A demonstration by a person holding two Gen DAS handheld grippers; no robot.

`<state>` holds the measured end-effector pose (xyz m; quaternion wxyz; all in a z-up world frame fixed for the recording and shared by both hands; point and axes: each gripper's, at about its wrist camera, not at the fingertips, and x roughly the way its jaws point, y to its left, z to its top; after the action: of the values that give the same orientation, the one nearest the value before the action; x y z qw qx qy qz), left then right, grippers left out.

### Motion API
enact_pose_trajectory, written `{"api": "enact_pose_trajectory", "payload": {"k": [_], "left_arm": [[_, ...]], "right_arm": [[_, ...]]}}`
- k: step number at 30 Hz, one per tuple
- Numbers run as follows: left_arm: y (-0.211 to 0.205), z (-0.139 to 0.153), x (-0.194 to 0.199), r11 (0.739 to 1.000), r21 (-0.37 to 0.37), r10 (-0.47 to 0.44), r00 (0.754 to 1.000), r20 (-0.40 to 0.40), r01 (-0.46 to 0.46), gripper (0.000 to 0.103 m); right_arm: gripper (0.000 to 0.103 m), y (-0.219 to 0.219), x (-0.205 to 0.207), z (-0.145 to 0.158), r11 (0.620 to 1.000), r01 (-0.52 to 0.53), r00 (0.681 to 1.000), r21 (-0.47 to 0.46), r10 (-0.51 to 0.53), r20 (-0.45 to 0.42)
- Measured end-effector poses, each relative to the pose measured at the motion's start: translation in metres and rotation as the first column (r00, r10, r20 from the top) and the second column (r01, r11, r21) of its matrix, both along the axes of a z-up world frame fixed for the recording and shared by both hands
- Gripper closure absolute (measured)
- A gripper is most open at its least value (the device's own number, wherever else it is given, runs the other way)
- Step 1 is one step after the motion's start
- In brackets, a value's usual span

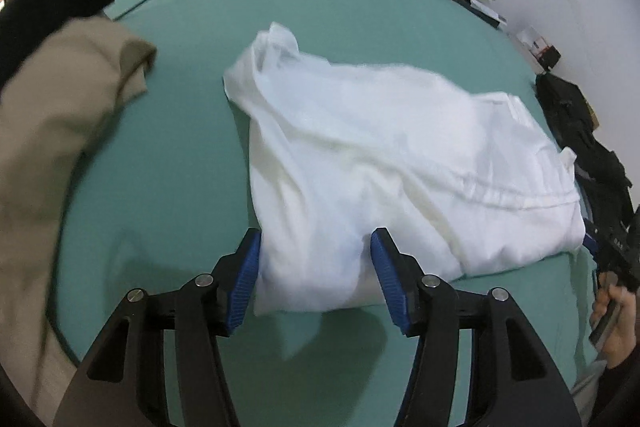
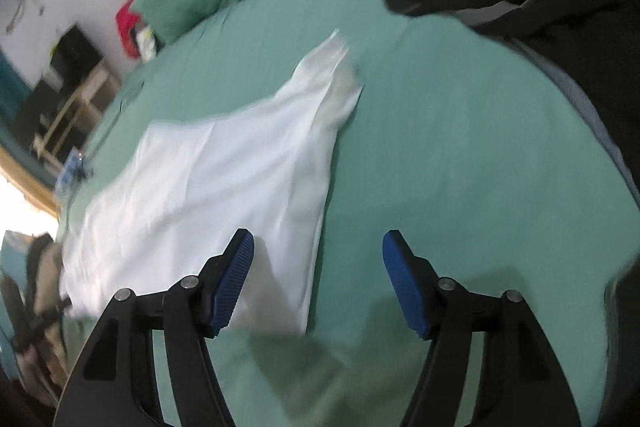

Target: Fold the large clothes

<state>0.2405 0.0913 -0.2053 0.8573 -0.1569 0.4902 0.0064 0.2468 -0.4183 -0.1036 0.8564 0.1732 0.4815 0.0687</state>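
Inspector: Left claw (image 1: 314, 267) status?
Clerk: Spread apart, straddling a near corner of the white shirt (image 1: 380, 163), unclamped.
Inspector: Right claw (image 2: 318, 275)?
Clerk: Also apart, holding nothing. Shirt lies on the green bed (image 1: 180, 155).

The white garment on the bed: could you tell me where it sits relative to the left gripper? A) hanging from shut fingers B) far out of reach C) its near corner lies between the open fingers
C: the white garment's near corner lies between the left gripper's spread blue pads.
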Motion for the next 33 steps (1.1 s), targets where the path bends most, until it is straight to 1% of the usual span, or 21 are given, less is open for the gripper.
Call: {"api": "enact_pose_trajectory", "payload": {"k": [1,4,7,8,9,10,11,12,13,15,20,22,26,29,33], "left_arm": [[-0.002,-0.004,0.001,1.0,0.008,0.001,1.0,-0.009,-0.001,0.044],[-0.006,-0.006,0.002,0.999,0.047,-0.013,1.0,0.0,0.013,0.044],[-0.005,-0.007,0.004,0.998,0.057,-0.018,1.0,-0.002,0.018,0.044],[-0.005,-0.006,0.004,0.998,0.06,-0.02,1.0,-0.001,0.02,0.044],[-0.005,-0.006,0.004,0.997,0.068,-0.024,1.0,0.001,0.024,0.053],[-0.006,-0.006,0.004,0.996,0.08,-0.029,1.0,0.003,0.028,0.079],[-0.006,-0.005,0.005,0.997,0.068,-0.044,0.999,0.005,0.044,0.09],[-0.006,-0.005,0.005,0.998,0.048,-0.044,0.999,0.005,0.043,0.092],[-0.004,-0.004,0.004,0.999,0.041,-0.036,0.999,0.01,0.036,0.094],[-0.002,0.0,-0.001,0.999,0.036,-0.024,1.0,0.017,0.024,0.095],[-0.001,0.016,-0.021,1.0,0.03,-0.008,0.999,0.037,0.007,0.096],[-0.004,0.021,-0.032,1.0,0.028,-0.013,0.999,0.037,0.012,0.096],[-0.007,0.029,-0.057,1.0,0.015,-0.018,0.999,0.036,0.018,0.096],[-0.008,0.036,-0.084,1.0,0.01,-0.016,0.999,0.039,0.016,0.096],[-0.01,0.036,-0.119,1.0,0.011,-0.02,1.0,0.018,0.02,0.096]], "right_arm": [[0.036,0.005,-0.004,-0.002,1.0,-0.015,1.0,-0.003,0.015,-0.005],[0.036,0.018,-0.007,-0.008,0.999,-0.052,0.999,0.014,0.052,-0.013],[0.037,0.03,-0.005,-0.01,0.995,-0.095,0.995,-0.006,0.095,0.005],[0.043,0.032,-0.004,-0.011,0.994,-0.108,0.994,0.015,0.108,0.007],[0.051,0.03,-0.004,-0.012,0.993,-0.112,0.994,0.038,0.112,0.005],[0.054,0.03,-0.004,-0.014,0.992,-0.111,0.994,0.058,0.111,0.002],[0.069,0.029,-0.004,-0.016,0.991,-0.114,0.993,0.075,0.114,0.002],[0.085,0.028,-0.003,-0.019,0.988,-0.124,0.992,0.093,0.124,-0.003],[0.086,0.026,-0.005,-0.021,0.986,-0.127,0.992,0.111,0.129,-0.005],[0.091,0.021,-0.006,-0.021,0.982,-0.132,0.991,0.133,0.133,-0.001],[0.092,0.011,-0.023,-0.004,0.983,-0.139,0.99,0.117,0.137,0.026],[0.092,0.004,-0.04,0.001,0.986,-0.127,0.992,0.104,0.126,0.02],[0.092,0.001,-0.072,0.01,0.991,-0.126,0.992,0.053,0.126,0.006],[0.092,0.002,-0.099,0.016,0.992,-0.127,0.992,0.021,0.127,0.004],[0.092,0.008,-0.128,0.018,0.991,-0.129,0.992,-0.038,0.128,-0.012]]}}
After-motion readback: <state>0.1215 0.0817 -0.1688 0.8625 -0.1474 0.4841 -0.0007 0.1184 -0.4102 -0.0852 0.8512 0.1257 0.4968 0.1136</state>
